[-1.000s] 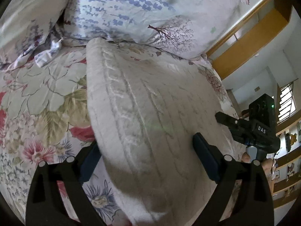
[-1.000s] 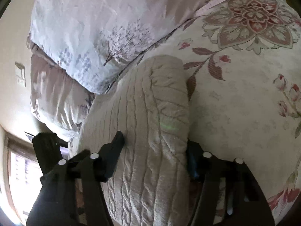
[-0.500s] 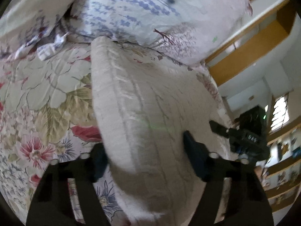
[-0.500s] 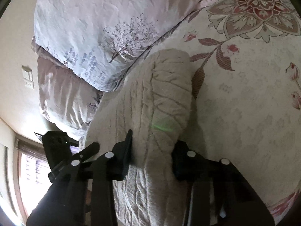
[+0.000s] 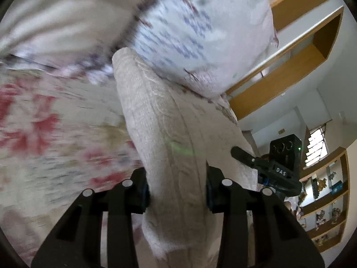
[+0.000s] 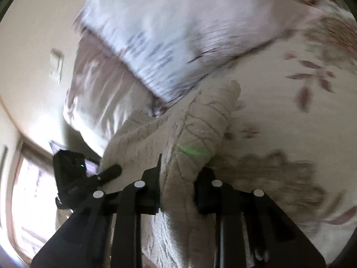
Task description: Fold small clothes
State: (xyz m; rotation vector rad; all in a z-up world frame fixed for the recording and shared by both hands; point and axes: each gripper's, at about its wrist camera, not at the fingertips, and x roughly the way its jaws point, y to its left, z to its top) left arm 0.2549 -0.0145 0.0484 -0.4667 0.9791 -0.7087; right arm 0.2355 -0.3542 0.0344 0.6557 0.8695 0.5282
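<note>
Left gripper point(image 5: 176, 192) and right gripper point(image 6: 177, 192) each clamped on cable-knit sweater point(image 5: 165, 134) edge between fingers, raised off floral bedspread point(image 5: 44, 134), likely for folding over.

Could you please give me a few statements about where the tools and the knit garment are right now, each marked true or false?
1. The left tool is shut on the cream knit garment. True.
2. The right tool hangs open, clear of the garment. False: its fingers pinch a bunched edge of the knit.
3. The garment lies on a floral bedspread. True.
4. The pillow sits beyond the far end of the garment. True.
5. The garment is dark blue denim. False: it is a pale cable knit.
6. From the left wrist view the right tool is out of sight. False: it shows at the right, at the garment's edge.
</note>
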